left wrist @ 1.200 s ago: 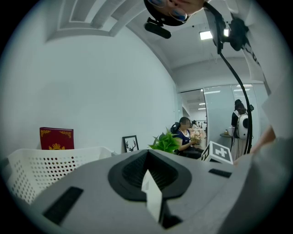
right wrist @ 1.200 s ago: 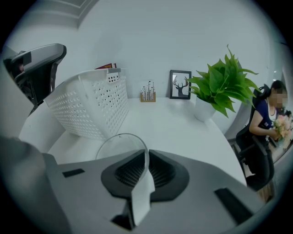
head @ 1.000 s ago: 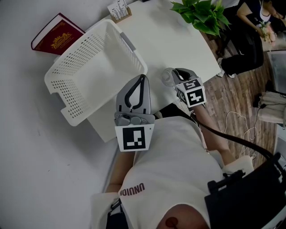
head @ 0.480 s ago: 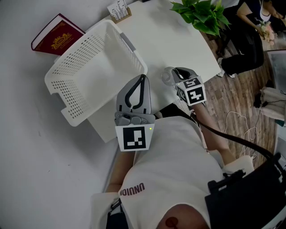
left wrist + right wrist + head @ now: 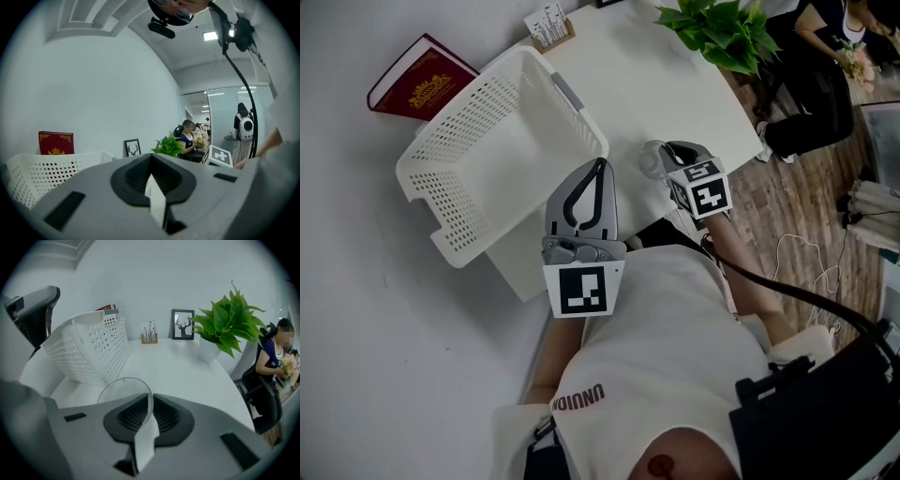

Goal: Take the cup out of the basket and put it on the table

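Evidently the cup (image 5: 123,389) had been taken out of the basket (image 5: 89,350). It was held just to the basket's right over the white table (image 5: 187,366), with its clear rim clenched between the jaws of the right gripper (image 5: 149,401). Only the upper arc of the glass was shown in the right gripper view. Its lower part was covered by the jaws, so whether its base rested on the table could not be told.

In the head view the cup (image 5: 651,161) was hard to make out, a faint transparent shape half hidden by the right gripper (image 5: 667,155). The left gripper (image 5: 598,164) was held at the basket's near right corner. Its jaws were pressed together on nothing, as seen in the left gripper view (image 5: 151,161). The basket (image 5: 450,202) seemed to be tilted up on one side. A red book (image 5: 417,82) was partly hidden behind the basket's far wall.
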Motion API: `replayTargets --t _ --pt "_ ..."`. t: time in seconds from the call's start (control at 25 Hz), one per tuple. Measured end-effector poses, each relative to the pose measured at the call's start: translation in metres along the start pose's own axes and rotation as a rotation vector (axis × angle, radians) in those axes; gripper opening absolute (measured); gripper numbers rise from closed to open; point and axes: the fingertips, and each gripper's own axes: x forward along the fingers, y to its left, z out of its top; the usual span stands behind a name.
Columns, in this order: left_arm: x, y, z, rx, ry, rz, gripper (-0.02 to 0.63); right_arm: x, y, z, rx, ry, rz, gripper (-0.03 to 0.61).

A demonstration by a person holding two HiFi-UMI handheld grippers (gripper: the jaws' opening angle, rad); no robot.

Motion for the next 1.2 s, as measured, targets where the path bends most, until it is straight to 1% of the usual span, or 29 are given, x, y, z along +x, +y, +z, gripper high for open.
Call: replayTargets --t 0.04,0.12,0.24,0.4,0.48,0.76,0.96,1.04,1.2 --pt "0.000 0.000 0.000 -0.009 0.000 0.003 0.009 0.000 0.000 0.000 0.006 0.000 0.001 0.041" --pt "0.001 -0.001 0.001 0.051 0.007 -0.018 0.009 0.001 0.000 0.001 0.013 0.000 0.001 0.041" --pt "0.001 0.001 0.002 -0.035 -0.009 0.011 0.009 -0.001 0.000 0.002 0.003 -0.003 -0.003 0.041" --pt "0.001 0.002 0.004 -0.040 -0.013 0.016 0.009 -0.008 0.000 0.009 -0.006 -0.026 0.000 0.041" --pt "0.001 0.002 0.004 -0.041 -0.015 0.016 0.009 -0.015 0.000 0.018 -0.012 -0.055 -0.003 0.041" --pt "0.006 -0.001 0.009 -0.030 -0.029 0.005 0.009 -0.049 0.005 0.076 -0.059 -0.227 -0.020 0.040" --pt "0.006 -0.001 0.010 -0.028 -0.030 0.008 0.009 -0.083 0.016 0.115 -0.145 -0.414 -0.054 0.019" --pt "0.006 0.000 0.011 -0.027 -0.033 0.013 0.009 -0.095 0.020 0.127 -0.162 -0.478 -0.070 0.018" --pt "0.005 0.003 0.015 -0.027 -0.043 0.020 0.009 -0.117 0.027 0.142 -0.203 -0.573 -0.101 0.017"
